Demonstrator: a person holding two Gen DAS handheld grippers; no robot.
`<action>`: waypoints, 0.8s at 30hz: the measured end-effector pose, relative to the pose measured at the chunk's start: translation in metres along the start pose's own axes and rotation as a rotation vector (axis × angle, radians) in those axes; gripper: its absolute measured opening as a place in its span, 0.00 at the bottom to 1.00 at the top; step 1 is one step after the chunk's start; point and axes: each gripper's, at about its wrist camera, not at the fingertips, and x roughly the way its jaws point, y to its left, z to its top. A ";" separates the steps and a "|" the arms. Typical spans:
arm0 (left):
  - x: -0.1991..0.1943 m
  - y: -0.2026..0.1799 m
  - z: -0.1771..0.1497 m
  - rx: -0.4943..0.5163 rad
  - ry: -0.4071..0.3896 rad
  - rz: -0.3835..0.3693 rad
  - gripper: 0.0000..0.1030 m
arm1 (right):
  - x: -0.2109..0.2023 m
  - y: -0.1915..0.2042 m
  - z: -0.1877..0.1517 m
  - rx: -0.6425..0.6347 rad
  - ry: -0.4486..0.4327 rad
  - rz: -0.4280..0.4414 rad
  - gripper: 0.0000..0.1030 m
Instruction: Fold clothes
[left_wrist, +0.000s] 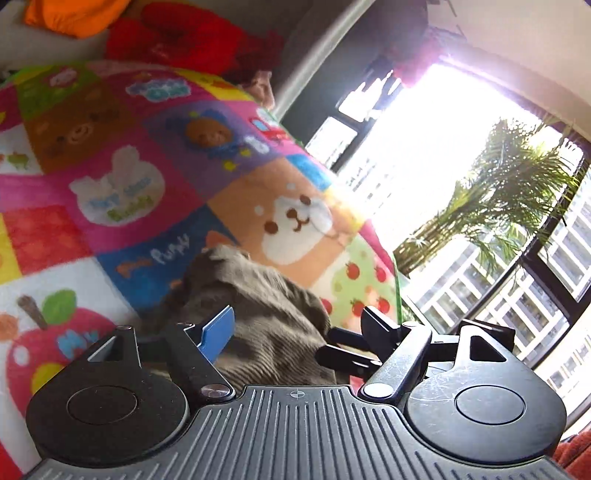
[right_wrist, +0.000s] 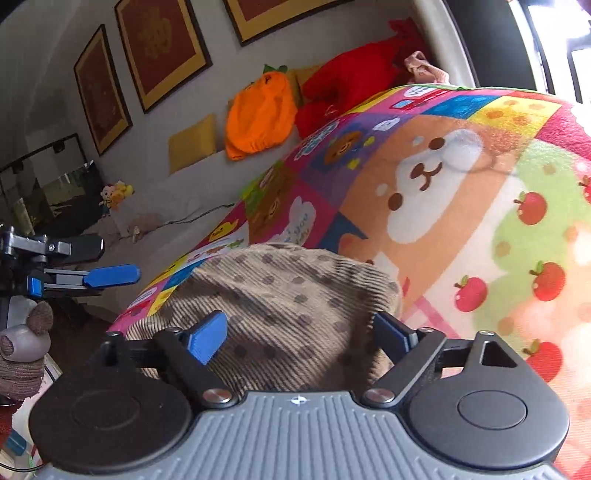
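Note:
A brown corduroy garment with dark dots (right_wrist: 291, 306) lies on a colourful cartoon blanket (right_wrist: 461, 206). My right gripper (right_wrist: 299, 336) is open just above the garment, its blue fingers (right_wrist: 207, 341) on either side of the cloth. In the left wrist view the same garment (left_wrist: 266, 314) lies between the open fingers of my left gripper (left_wrist: 295, 328), one blue pad (left_wrist: 218, 334) visible. The left gripper also shows in the right wrist view (right_wrist: 107, 275), off the blanket's left edge, open.
An orange pumpkin cushion (right_wrist: 262, 114) and red cushion (right_wrist: 347, 85) lie at the back by the wall. A bright window with a palm (left_wrist: 498, 192) is on the right. A plush mouse (right_wrist: 26, 347) sits low left.

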 end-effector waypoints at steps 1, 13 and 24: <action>0.015 0.006 -0.006 -0.011 0.035 0.037 0.78 | 0.011 0.003 -0.006 -0.013 0.031 -0.006 0.99; 0.068 0.040 0.030 0.082 0.015 0.181 0.77 | 0.040 0.064 -0.030 -0.159 0.162 -0.012 1.00; 0.001 0.059 0.036 -0.115 -0.079 0.044 0.87 | -0.020 0.032 0.032 -0.131 -0.045 -0.078 1.00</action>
